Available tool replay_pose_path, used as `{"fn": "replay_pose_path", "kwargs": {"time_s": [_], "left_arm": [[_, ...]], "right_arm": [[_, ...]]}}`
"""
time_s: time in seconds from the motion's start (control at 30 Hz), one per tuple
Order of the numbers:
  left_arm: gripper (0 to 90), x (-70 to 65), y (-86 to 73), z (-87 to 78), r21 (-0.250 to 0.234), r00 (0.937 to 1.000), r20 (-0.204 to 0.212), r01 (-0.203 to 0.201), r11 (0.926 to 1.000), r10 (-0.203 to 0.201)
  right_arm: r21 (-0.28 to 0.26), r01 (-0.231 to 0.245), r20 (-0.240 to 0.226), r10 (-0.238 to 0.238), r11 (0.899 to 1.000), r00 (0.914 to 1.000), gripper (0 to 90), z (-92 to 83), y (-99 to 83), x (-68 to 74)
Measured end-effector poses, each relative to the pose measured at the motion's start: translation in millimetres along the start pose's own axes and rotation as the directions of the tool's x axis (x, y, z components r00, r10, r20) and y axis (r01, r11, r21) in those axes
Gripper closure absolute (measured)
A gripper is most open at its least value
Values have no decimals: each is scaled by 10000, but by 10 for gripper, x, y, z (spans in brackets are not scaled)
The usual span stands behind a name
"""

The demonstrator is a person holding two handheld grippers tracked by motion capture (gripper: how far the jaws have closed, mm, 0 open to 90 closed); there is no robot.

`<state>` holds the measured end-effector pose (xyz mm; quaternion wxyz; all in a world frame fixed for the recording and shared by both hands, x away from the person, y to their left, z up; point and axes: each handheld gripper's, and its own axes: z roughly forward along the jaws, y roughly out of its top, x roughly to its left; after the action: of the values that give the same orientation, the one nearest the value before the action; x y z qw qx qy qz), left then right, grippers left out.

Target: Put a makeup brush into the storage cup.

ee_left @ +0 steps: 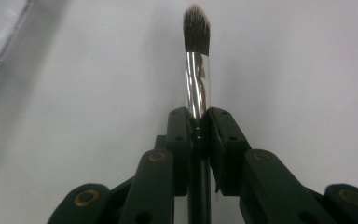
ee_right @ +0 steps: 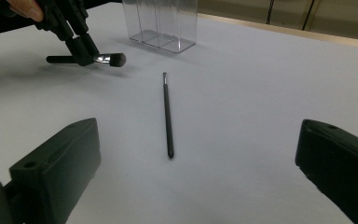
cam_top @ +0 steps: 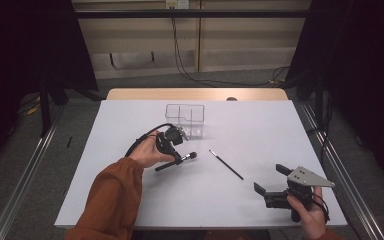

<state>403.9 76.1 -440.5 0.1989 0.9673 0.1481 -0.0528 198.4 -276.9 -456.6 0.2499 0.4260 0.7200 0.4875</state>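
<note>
My left gripper [cam_top: 179, 160] [ee_left: 198, 116] is shut on a short makeup brush [cam_top: 190, 156] [ee_left: 196, 42] with a chrome ferrule and dark bristles. It grips where the ferrule meets the black handle, and the brush lies level just above the white table [cam_top: 260, 125]. The right gripper view shows that gripper [ee_right: 86, 56] and brush [ee_right: 114, 59] at the upper left. A thin black liner brush [cam_top: 226, 164] [ee_right: 168, 112] lies loose on the table between my hands. My right gripper [cam_top: 269, 178] [ee_right: 198, 135] rests near the front right, open and holding nothing, facing the thin brush.
A clear plastic organiser [cam_top: 185, 120] [ee_right: 161, 23] with several compartments stands behind the left gripper, toward the back of the table. Cables hang from the wall beyond the table's far edge.
</note>
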Motion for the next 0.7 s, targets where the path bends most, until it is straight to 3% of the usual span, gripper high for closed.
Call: {"fn": "replay_pose_path", "kwargs": {"time_s": [0.17,0.37,0.43,0.5,0.53,0.57,0.63,0.67,0.7], "left_arm": [[789,21,-54,-62,-403,9985,-150,526,9978,-532],[789,37,-145,-151,-1358,9946,42,1034,9853,-1038],[789,29,-160,-218,-1817,9928,57,1190,9761,-1199],[789,24,-163,-243,-1944,9935,15,1123,9745,-1142],[789,9,-171,-266,-2226,9928,-90,1141,9682,-1191],[789,9,-171,-266,-2226,9928,-90,1141,9682,-1191],[789,-24,-187,-268,-2687,9905,-151,1274,9548,-1364],[789,-24,-187,-268,-2687,9905,-151,1274,9548,-1364],[789,-49,-197,-244,-2998,9885,-36,1434,9432,-1514]], "right_arm": [[8,19,-13,-19,10000,10000,0,2,1,5],[47,-32,-3,32,10000,10000,0,10,2,5],[43,-25,11,25,10000,10000,0,11,4,7],[15,18,-13,-18,10000,10000,0,10,4,7],[14,14,-9,-14,10000,10000,0,9,4,7],[17,-4,-3,4,10000,10000,0,9,4,8],[5,9,3,-9,10000,10000,0,8,3,6],[5,9,3,-9,10000,10000,0,8,3,6],[8,5,-1,-5,10000,10000,0,7,3,6]]}}
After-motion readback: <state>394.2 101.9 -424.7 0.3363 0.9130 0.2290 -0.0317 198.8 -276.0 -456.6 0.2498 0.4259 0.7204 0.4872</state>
